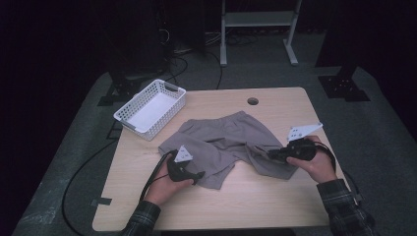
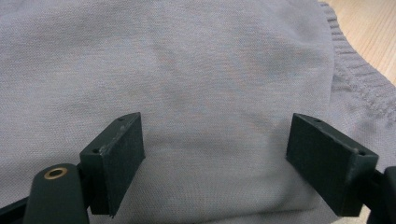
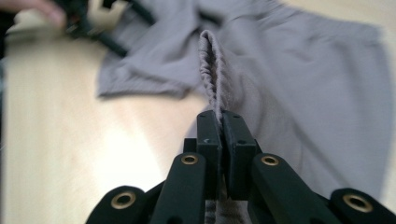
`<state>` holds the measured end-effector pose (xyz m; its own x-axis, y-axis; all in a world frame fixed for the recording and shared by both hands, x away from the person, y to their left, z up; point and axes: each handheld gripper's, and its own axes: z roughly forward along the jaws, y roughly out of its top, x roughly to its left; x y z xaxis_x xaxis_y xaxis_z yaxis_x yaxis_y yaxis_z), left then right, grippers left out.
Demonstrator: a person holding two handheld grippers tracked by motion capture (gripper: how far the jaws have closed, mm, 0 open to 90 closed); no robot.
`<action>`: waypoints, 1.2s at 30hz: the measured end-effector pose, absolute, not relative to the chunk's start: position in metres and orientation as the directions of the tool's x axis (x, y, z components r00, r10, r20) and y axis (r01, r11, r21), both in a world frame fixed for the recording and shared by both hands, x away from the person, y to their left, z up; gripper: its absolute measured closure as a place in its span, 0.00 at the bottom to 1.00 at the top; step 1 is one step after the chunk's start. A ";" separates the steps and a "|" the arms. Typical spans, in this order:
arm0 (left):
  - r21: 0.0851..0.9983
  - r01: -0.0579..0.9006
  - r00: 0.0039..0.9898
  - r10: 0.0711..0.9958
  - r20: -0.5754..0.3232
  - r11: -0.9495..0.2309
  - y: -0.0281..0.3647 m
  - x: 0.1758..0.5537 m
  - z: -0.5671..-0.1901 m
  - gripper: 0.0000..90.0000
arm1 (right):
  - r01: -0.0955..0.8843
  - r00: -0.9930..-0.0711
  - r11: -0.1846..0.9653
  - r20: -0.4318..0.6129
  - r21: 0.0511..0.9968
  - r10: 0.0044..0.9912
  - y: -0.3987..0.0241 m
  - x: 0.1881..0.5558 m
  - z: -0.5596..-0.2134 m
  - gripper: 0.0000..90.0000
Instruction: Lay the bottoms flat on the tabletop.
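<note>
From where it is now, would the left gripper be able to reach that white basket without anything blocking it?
Probably yes. The left gripper is open over the grey shorts, holding nothing, and the white basket sits on the table's far left corner. Bare tabletop lies between them; it seems a modest stretch forward.

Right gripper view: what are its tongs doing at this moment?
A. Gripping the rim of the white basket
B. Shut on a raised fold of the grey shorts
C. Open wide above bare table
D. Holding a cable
B: in the right gripper view the right tongs are pressed together on a ridge of the grey shorts, which rises up from between them.
</note>
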<state>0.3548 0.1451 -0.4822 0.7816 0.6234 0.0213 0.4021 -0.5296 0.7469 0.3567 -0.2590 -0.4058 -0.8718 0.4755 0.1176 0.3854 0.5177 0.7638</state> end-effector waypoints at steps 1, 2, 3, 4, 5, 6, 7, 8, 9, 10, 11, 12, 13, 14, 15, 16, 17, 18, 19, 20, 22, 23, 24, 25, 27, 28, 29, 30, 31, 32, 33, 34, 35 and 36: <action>0.747 0.402 0.782 0.623 0.021 -0.530 0.145 0.355 -0.482 0.20 | 0.379 -0.880 0.532 0.117 0.757 0.460 -0.257 0.352 -0.408 0.95; 0.747 0.402 0.782 0.623 0.022 -0.530 0.145 0.355 -0.482 0.20 | 0.375 -0.887 0.547 0.119 0.748 0.446 -0.255 0.348 -0.410 0.95; 0.748 0.404 0.780 0.625 0.019 -0.526 0.145 0.355 -0.482 0.20 | 0.373 -0.893 0.561 0.121 0.739 0.434 -0.253 0.343 -0.412 0.95; 0.748 0.404 0.780 0.625 0.019 -0.526 0.145 0.355 -0.482 0.20 | 0.369 -0.898 0.571 0.124 0.733 0.422 -0.252 0.339 -0.415 0.95; 0.748 0.404 0.780 0.626 0.019 -0.526 0.145 0.355 -0.482 0.20 | 0.368 -0.904 0.582 0.131 0.725 0.407 -0.250 0.336 -0.417 0.95; 0.748 0.404 0.780 0.626 0.019 -0.526 0.145 0.355 -0.482 0.20 | 0.366 -0.908 0.591 0.137 0.719 0.396 -0.249 0.332 -0.420 0.95; 0.749 0.404 0.779 0.626 0.019 -0.526 0.145 0.355 -0.482 0.20 | 0.368 -0.911 0.599 0.146 0.711 0.386 -0.248 0.329 -0.422 0.95; 0.749 0.404 0.779 0.627 0.019 -0.525 0.145 0.354 -0.482 0.20 | 0.364 -0.916 0.610 0.151 0.704 0.372 -0.247 0.325 -0.425 0.95; 0.749 0.404 0.779 0.626 0.019 -0.525 0.145 0.355 -0.482 0.20 | 0.361 -0.919 0.622 0.153 0.695 0.363 -0.245 0.322 -0.428 0.95; 0.749 0.402 0.780 0.625 0.021 -0.527 0.145 0.355 -0.482 0.20 | 0.361 -0.922 0.634 0.158 0.684 0.354 -0.243 0.318 -0.430 0.95; 0.749 0.401 0.780 0.625 0.023 -0.528 0.145 0.355 -0.482 0.20 | 0.360 -0.924 0.641 0.166 0.678 0.344 -0.242 0.315 -0.432 0.95; 0.749 0.402 0.779 0.626 0.022 -0.527 0.145 0.355 -0.482 0.20 | 0.358 -0.927 0.647 0.173 0.673 0.333 -0.240 0.311 -0.434 0.95; 0.750 0.402 0.779 0.626 0.022 -0.526 0.145 0.355 -0.482 0.20 | 0.358 -0.928 0.654 0.179 0.666 0.326 -0.238 0.308 -0.437 0.95; 0.749 0.402 0.779 0.626 0.023 -0.527 0.145 0.355 -0.482 0.20 | 0.356 -0.930 0.665 0.184 0.657 0.317 -0.236 0.305 -0.439 0.95; 0.749 0.402 0.779 0.627 0.022 -0.526 0.145 0.355 -0.482 0.20 | 0.354 -0.932 0.672 0.190 0.650 0.307 -0.235 0.302 -0.442 0.95; 0.750 0.403 0.778 0.627 0.021 -0.525 0.145 0.354 -0.482 0.20 | 0.357 -0.932 0.681 0.202 0.639 0.300 -0.233 0.299 -0.445 0.95; 0.750 0.403 0.778 0.628 0.021 -0.525 0.145 0.354 -0.482 0.20 | 0.357 -0.933 0.692 0.209 0.627 0.292 -0.231 0.296 -0.448 0.95; 0.750 0.403 0.778 0.628 0.021 -0.524 0.145 0.354 -0.482 0.20 | 0.360 -0.932 0.701 0.218 0.615 0.288 -0.229 0.293 -0.451 0.95; 0.750 0.403 0.778 0.628 0.021 -0.525 0.145 0.354 -0.482 0.20 | 0.353 -0.935 0.710 0.222 0.609 0.275 -0.227 0.290 -0.454 0.95; 0.750 0.403 0.778 0.628 0.021 -0.525 0.145 0.354 -0.482 0.20 | 0.351 -0.936 0.719 0.230 0.600 0.264 -0.226 0.288 -0.455 0.95; 0.750 0.404 0.777 0.629 0.021 -0.524 0.144 0.354 -0.482 0.20 | 0.331 -0.942 0.738 0.246 0.587 0.227 -0.223 0.283 -0.458 0.93; 0.750 0.405 0.777 0.629 0.019 -0.523 0.144 0.354 -0.482 0.20 | 0.324 -0.943 0.744 0.258 0.585 0.208 -0.222 0.281 -0.457 0.91; 0.750 0.405 0.777 0.629 0.019 -0.523 0.144 0.354 -0.482 0.20 | 0.321 -0.944 0.741 0.267 0.590 0.195 -0.221 0.280 -0.456 0.86; 0.750 0.405 0.777 0.630 0.019 -0.523 0.144 0.354 -0.482 0.20 | 0.319 -0.944 0.727 0.269 0.608 0.190 -0.222 0.279 -0.454 0.82; 0.750 0.405 0.777 0.629 0.019 -0.523 0.144 0.354 -0.482 0.20 | 0.316 -0.948 0.691 0.244 0.650 0.204 -0.224 0.280 -0.448 0.74; 0.750 0.406 0.777 0.630 0.019 -0.523 0.144 0.354 -0.482 0.20 | 0.315 -0.949 0.671 0.223 0.672 0.222 -0.226 0.282 -0.445 0.72; 0.749 0.405 0.777 0.630 0.020 -0.524 0.144 0.354 -0.482 0.20 | 0.311 -0.949 0.654 0.196 0.689 0.246 -0.229 0.285 -0.442 0.71; 0.749 0.404 0.777 0.629 0.021 -0.525 0.144 0.354 -0.482 0.20 | 0.307 -0.948 0.648 0.161 0.697 0.275 -0.231 0.288 -0.441 0.70; 0.749 0.404 0.778 0.629 0.021 -0.525 0.144 0.355 -0.482 0.20 | 0.307 -0.942 0.646 0.125 0.699 0.311 -0.233 0.291 -0.440 0.70; 0.750 0.403 0.778 0.629 0.022 -0.525 0.144 0.355 -0.482 0.20 | 0.298 -0.939 0.654 0.090 0.695 0.332 -0.234 0.295 -0.440 0.71; 0.750 0.405 0.777 0.630 0.021 -0.524 0.144 0.354 -0.482 0.20 | 0.296 -0.934 0.666 0.062 0.685 0.352 -0.234 0.297 -0.442 0.70; 0.749 0.405 0.776 0.630 0.020 -0.524 0.144 0.354 -0.482 0.20 | 0.289 -0.933 0.682 0.037 0.672 0.358 -0.233 0.299 -0.444 0.71; 0.749 0.406 0.776 0.631 0.020 -0.523 0.144 0.354 -0.482 0.20 | 0.283 -0.933 0.698 0.022 0.658 0.358 -0.231 0.302 -0.447 0.71; 0.750 0.405 0.776 0.630 0.020 -0.523 0.144 0.354 -0.482 0.20 | 0.278 -0.934 0.716 0.004 0.640 0.358 -0.228 0.303 -0.450 0.71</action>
<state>0.3544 0.1442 -0.4824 0.7761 0.6303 0.0202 0.4054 -0.5230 0.7497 0.3027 -0.2282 -0.4502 -0.9337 0.3580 0.0044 0.2777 0.7164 0.6401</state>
